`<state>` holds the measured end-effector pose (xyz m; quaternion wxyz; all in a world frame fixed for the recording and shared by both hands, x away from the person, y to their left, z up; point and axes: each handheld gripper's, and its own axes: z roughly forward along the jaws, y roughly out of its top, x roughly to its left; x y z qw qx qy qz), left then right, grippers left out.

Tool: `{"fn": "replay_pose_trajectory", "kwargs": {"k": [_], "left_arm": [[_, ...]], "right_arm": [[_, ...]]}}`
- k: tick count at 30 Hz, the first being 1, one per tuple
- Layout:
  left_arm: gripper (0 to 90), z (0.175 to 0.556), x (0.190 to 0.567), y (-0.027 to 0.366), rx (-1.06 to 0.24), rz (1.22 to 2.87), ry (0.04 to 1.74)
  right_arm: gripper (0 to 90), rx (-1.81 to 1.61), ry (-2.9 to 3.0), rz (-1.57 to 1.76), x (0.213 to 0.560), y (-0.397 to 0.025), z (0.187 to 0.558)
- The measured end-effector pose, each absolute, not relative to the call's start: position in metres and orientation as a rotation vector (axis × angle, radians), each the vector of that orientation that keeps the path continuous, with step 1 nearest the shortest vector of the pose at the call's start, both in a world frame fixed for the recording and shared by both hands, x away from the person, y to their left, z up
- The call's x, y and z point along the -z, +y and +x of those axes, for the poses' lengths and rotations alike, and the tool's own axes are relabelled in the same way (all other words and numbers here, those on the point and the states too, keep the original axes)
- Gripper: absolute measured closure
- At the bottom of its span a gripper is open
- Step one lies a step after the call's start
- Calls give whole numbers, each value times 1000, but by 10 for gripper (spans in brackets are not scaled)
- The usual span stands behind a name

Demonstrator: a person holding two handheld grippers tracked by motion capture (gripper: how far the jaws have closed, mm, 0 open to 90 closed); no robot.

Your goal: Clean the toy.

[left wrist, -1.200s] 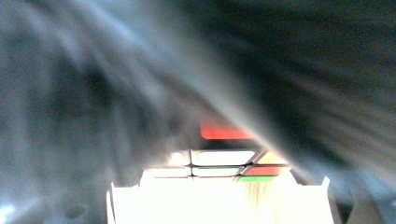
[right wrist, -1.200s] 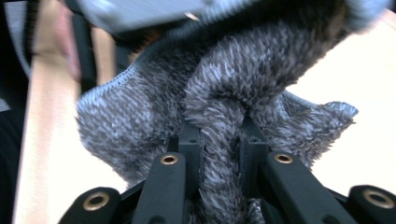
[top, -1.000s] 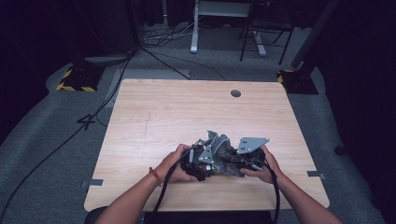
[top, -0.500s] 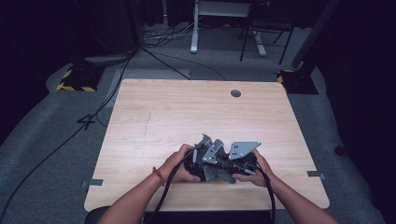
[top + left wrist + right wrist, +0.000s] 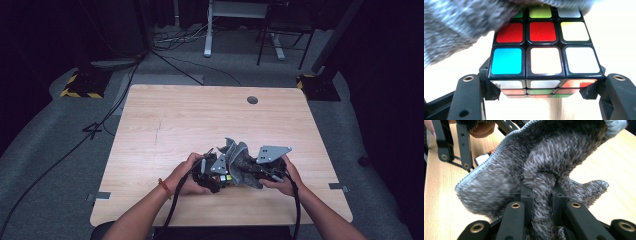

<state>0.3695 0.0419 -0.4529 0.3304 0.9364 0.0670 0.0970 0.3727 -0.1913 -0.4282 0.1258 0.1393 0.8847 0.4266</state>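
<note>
In the high view most of the surface [image 5: 180, 120] lies bare: the whole upper half of the frame's wooden area, and both the left and right strips, give open passage. Only a small dark round grommet [image 5: 252, 100] sits near the upper edge, flush and no obstacle. The crowded spot is lower centre, where the left hand-held gripper [image 5: 220, 175], the right hand-held gripper [image 5: 252, 172], the grey cloth [image 5: 240, 160] and the cube [image 5: 544, 55] are packed together with no gap between them. In the left gripper view the cloth overhangs the cube's upper left, blocking approach from there. Forearms close off the bottom edge.
</note>
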Motion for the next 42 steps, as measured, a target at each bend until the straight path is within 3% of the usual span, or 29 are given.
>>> {"fn": "replay_pose_trajectory", "kwargs": {"k": [14,32,42], "left_arm": [[339,370,458,25,-280,2481,166],[339,368,448,41,-263,2419,162],[338,371,444,43,-247,2356,169]], "right_arm": [[775,-1317,2608,282,423,-165,356],[777,-1231,2590,451,436,-202,375],[776,-1304,2621,430,442,-201,373]]}}
